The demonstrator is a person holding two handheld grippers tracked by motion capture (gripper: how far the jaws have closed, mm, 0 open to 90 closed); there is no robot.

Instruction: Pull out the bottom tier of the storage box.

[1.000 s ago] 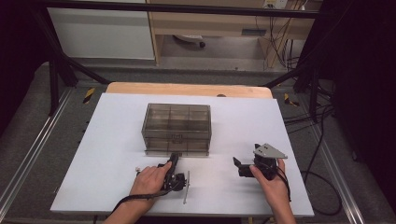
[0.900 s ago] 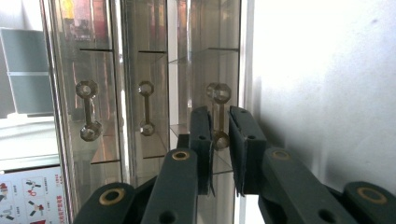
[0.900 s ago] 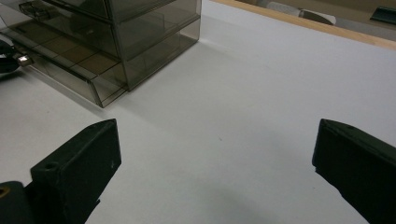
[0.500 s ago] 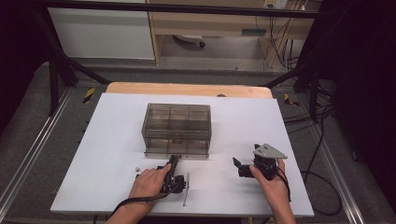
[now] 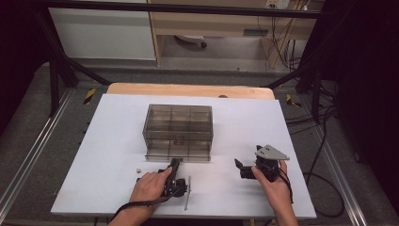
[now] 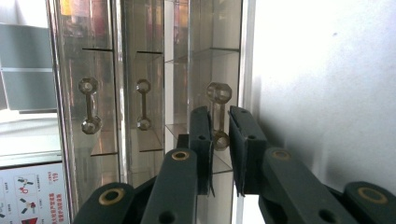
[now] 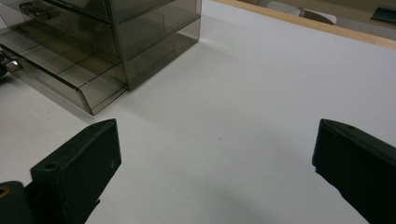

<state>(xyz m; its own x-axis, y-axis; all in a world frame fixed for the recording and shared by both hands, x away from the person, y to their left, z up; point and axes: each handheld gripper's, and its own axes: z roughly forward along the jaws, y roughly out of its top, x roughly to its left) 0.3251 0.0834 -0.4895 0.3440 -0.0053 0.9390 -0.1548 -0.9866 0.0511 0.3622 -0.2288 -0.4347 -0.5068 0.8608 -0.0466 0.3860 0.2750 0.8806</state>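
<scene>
White desk (image 5: 113, 141) fills the middle of the high view, with a smoky clear drawer cabinet (image 5: 178, 127) at its centre. Just below the cabinet, the left hand-held gripper (image 5: 175, 165) reaches the pulled-out bottom drawer (image 5: 178, 154); in the left gripper view its jaws pinch narrowly on the drawer handle (image 6: 217, 116), partly hidden between them. At lower right, the right hand-held gripper (image 5: 241, 168) stands wide apart, holding nothing. A thin metal rod (image 5: 188, 192) lies beside the left hand (image 5: 149, 184), hard to identify.

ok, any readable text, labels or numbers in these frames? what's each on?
"119": red digits, turned sideways, on the white pictogram sheet at the lower left of the left gripper view, beside small red icons.
Orange label seen through the drawer cabinet: too blurred to read.
No other writing shows.
</scene>
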